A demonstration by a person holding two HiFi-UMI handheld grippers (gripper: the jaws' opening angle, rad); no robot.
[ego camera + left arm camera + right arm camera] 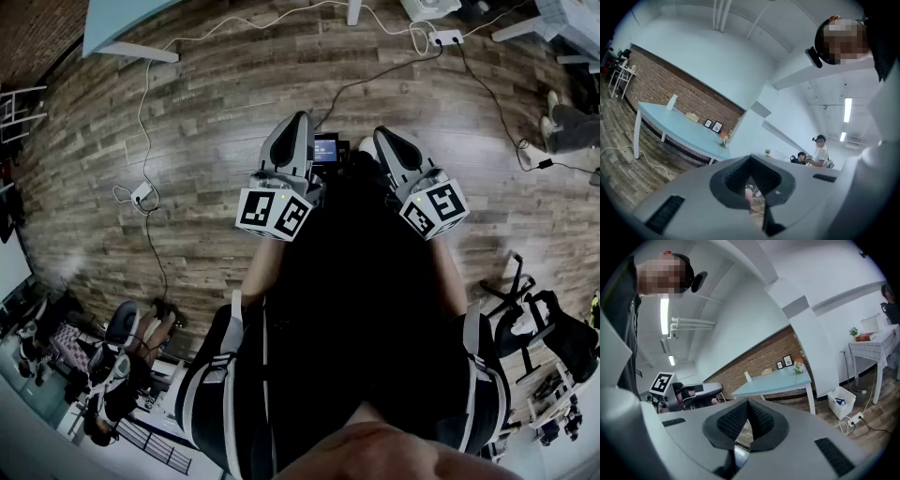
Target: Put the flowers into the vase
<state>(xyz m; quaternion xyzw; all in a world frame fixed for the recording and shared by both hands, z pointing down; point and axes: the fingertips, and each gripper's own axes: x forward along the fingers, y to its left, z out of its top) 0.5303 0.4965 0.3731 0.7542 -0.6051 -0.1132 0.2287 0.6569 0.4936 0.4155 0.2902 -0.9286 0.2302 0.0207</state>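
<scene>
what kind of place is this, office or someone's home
Most likely a shared office or lab workspace, not a home: a wood-plank floor with a power strip lying on it, a light blue table by a brick wall, and people under ceiling strip lights.

Grey, rounded plastic left gripper (298,120) and right gripper (382,134) carry white cubes (274,212) with black square markers; below the cubes, a black top (356,281) and white-striped black trousers (220,375)

Left tongs (296,122) and right tongs (386,139) side by side over the floor (187,141). Ahead, the bench (773,383) stands against the brick wall (754,363), flowers (798,367) on its right end, frames (784,363) just behind them, a bin (841,401) on the floor to its right.
</scene>
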